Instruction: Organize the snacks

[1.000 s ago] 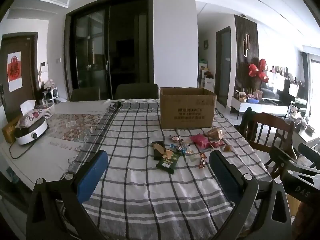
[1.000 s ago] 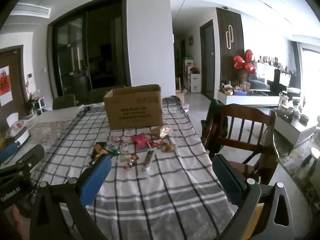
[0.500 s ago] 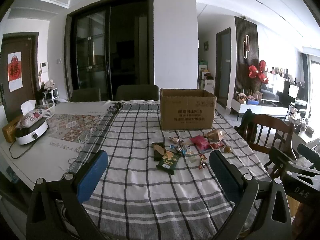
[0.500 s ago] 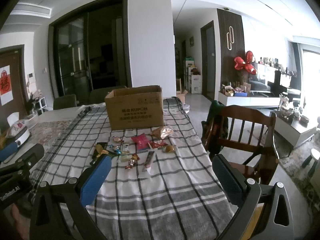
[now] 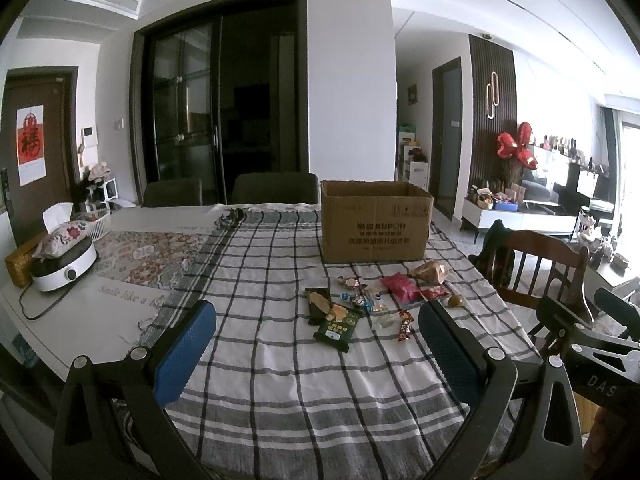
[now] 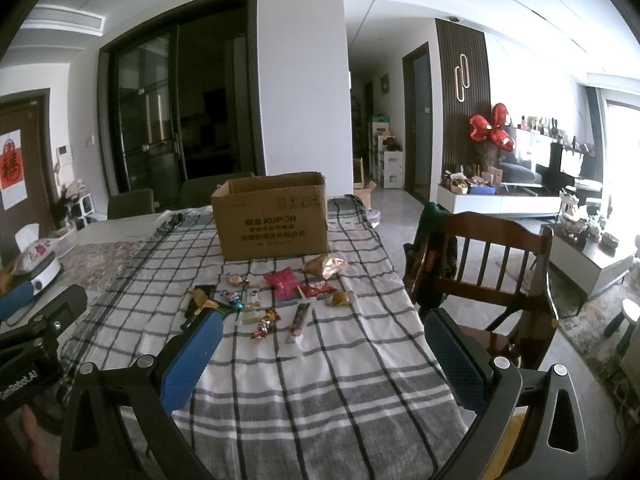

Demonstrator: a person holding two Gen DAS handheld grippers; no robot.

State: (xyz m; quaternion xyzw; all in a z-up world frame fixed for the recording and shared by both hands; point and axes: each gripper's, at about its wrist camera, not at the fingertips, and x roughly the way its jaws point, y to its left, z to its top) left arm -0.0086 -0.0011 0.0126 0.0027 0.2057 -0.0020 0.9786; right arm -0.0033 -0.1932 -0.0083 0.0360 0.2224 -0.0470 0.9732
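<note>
Both tools hang spread and empty over the near worktop (image 5: 280, 380) — left tool (image 5: 316, 344), right tool (image 6: 322, 344) — so I'm only approaching; next I reach for the snacks (image 5: 372, 304) before the cardboard box (image 5: 376, 224).

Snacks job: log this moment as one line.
left gripper open, empty | right gripper open, empty | snacks loose on checked cloth | cardboard box open behind them

Snacks (image 5: 372, 304) on table (image 5: 280, 360), before box (image 5: 376, 222); chair (image 5: 540, 268) right.
</note>
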